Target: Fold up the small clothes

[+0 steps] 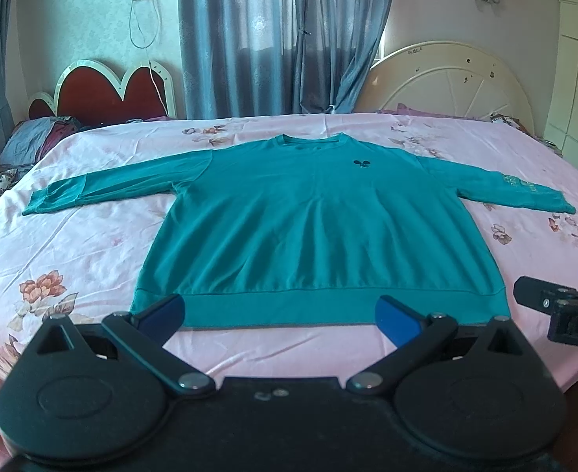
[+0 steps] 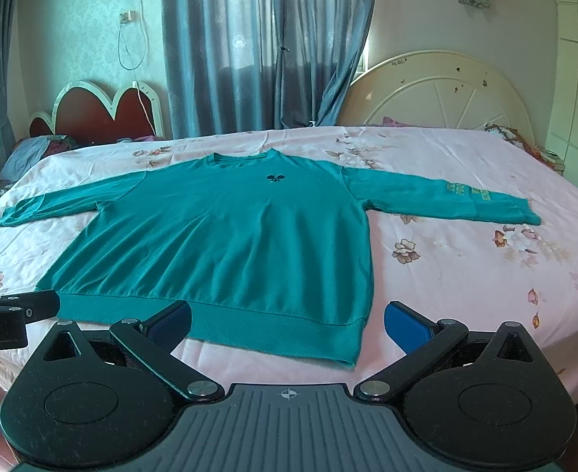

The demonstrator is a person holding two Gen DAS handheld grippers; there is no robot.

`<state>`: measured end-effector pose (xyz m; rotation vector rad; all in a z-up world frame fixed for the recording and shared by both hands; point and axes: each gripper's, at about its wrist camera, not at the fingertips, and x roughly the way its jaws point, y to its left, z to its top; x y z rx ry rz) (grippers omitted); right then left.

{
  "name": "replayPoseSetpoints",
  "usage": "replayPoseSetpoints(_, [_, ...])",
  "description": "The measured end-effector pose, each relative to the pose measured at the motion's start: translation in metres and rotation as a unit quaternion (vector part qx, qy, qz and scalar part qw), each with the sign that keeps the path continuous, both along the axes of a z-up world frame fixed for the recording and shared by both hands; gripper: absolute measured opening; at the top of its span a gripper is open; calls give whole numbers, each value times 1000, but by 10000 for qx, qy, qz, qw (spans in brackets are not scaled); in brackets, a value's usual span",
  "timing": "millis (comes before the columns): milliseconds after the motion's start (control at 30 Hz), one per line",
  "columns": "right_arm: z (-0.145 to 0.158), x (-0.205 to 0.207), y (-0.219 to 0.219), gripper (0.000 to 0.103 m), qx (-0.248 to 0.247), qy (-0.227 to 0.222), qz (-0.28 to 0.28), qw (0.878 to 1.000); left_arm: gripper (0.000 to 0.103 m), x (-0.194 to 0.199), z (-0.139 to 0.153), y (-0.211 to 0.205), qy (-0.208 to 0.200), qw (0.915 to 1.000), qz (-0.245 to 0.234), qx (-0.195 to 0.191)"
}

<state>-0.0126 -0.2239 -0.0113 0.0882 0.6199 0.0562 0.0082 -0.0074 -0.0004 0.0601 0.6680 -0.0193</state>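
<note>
A teal long-sleeved sweatshirt [image 1: 312,220] [image 2: 226,244] lies flat and face up on the bed, both sleeves spread wide, its ribbed hem nearest me. A small dark logo sits on its chest. My left gripper [image 1: 279,316] hovers open just short of the hem, its blue pads apart with nothing between them. My right gripper [image 2: 287,324] is open too, in front of the hem's right corner. Each gripper shows at the edge of the other's view: the right one [image 1: 556,303] and the left one [image 2: 10,310].
The bed wears a pink floral sheet [image 1: 92,244] [image 2: 466,275]. Pillows [image 1: 33,139] lie at the far left by a red headboard [image 1: 104,94]. A cream headboard [image 2: 438,94] stands far right, grey curtains [image 2: 265,47] behind.
</note>
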Motion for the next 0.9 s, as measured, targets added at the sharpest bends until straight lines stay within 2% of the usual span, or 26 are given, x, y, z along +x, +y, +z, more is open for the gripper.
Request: replayPoseSetpoints(900, [0, 0, -1, 103, 13, 0, 2, 10000, 103, 5, -1, -1, 15, 10000, -29, 13])
